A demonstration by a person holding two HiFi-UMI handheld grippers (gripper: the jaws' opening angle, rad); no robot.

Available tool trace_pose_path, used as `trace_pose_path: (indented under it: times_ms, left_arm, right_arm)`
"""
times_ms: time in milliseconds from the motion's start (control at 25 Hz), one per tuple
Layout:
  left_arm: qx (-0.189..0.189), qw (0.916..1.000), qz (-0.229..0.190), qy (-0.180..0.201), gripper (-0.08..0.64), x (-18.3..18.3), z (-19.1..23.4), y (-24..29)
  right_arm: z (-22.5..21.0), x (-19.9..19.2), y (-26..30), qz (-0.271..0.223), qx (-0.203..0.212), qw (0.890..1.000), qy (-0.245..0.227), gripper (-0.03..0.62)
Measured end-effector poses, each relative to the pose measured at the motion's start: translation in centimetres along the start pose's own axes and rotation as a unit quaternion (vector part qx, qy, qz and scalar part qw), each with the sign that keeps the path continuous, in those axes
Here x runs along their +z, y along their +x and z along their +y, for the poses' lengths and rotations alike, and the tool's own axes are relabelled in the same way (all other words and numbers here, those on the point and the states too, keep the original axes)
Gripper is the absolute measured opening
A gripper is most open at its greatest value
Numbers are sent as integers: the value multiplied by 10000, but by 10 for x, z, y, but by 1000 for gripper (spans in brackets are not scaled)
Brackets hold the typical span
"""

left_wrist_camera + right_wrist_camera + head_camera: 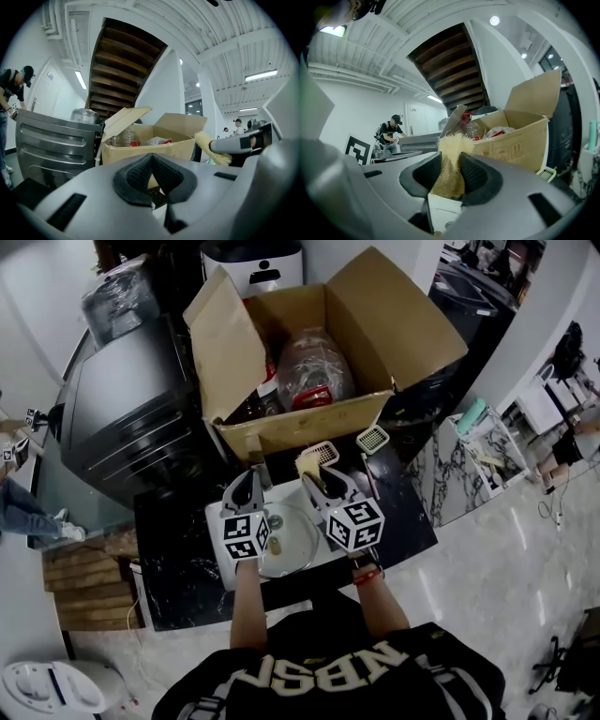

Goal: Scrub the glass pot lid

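Overhead, the left gripper [248, 480] and right gripper [326, 482] hang side by side above a black marbled tabletop [178, 568], each carrying a cube [354, 524] faced with black-and-white square markers. In the left gripper view the jaws of the left gripper [152, 157] are pressed fully together, ribbed pads meeting in a point, with nothing between them. In the right gripper view the jaws of the right gripper [451, 161] are parted only narrowly and clamp a pale yellow fibrous scrubber [452, 152], whose frayed tuft stands out above the pads; the same scrubber [307, 465] shows at that gripper's tip from above. The glass pot lid [289, 542] lies flat on a white tray [217, 519] directly below and between the two grippers, touched by neither. Legible marking is sparse: the near wall of the open cardboard box [513, 145] bears printed handling pictograms, and large white letters cross the person's shirt [323, 676], upside down and not surely readable. Room is tight forward, where the cardboard box [300, 362] stands just beyond the jaws with two small plastic baskets [373, 439] at its foot; a dark grey cabinet [131, 399] closes the left side, and the tray sits near the tabletop's front edge.
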State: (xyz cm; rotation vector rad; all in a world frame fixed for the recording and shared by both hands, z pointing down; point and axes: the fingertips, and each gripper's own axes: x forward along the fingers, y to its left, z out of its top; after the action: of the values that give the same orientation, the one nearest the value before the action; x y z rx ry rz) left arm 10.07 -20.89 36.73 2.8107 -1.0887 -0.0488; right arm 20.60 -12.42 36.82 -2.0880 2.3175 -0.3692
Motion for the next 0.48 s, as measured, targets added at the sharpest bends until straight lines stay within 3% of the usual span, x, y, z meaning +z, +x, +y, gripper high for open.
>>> trace_pose_path:
  times_ms: [280, 480]
  left_arm:
    - [108, 9997, 210, -43, 14, -14, 21, 1]
    - [273, 9991, 311, -32, 14, -21, 38, -5]
  right_arm:
    - [11, -11, 20, 233, 188, 9995, -78, 135]
    - [25, -23, 38, 416, 591, 9973, -128, 137]
